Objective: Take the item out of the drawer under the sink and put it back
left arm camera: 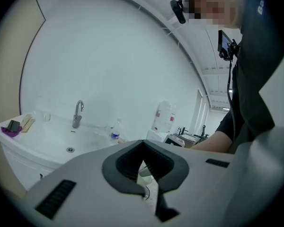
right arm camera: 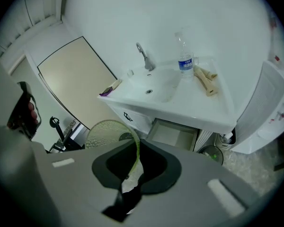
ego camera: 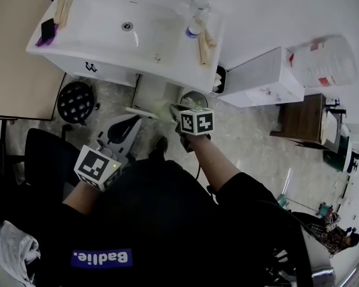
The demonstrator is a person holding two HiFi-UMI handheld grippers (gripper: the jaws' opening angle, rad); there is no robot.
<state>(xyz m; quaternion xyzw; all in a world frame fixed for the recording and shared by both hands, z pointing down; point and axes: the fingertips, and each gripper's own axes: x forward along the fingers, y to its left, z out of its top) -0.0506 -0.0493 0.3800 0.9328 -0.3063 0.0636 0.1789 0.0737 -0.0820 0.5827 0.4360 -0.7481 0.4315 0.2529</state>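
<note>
Between the jaws of the right gripper (right arm camera: 134, 167) runs the rim of a round, see-through green dish (right arm camera: 109, 136). The jaws are clamped edge-on across that thin lip, and the rest of the dish stands up to the left of them. It is held in the air, clear of the furniture, out in front of the drawer (right arm camera: 173, 134) under the sink (right arm camera: 199, 112). The drawer is pulled open and, as far as its inside shows, has nothing in it. I judge the dish to be light and stiff, with a pebbled face that looks smooth enough to slide between the pads (whether it is glass or plastic I cannot tell, so treat it as breakable). The rim is the only place a narrow grip can take it. A one-point pinch like this lets the dish swing about the pads, so a deep bite over the lip and an unhurried lowering would suit the return. The dish is out, so laying it flat in the drawer appears to be what remains. The left gripper (left arm camera: 146, 174) has its jaws together on nothing and points roughly level towards the basin. On the sink top stand a tap (right arm camera: 143, 56), a water bottle (right arm camera: 184, 56) and some wooden pieces (right arm camera: 206, 79).
</note>
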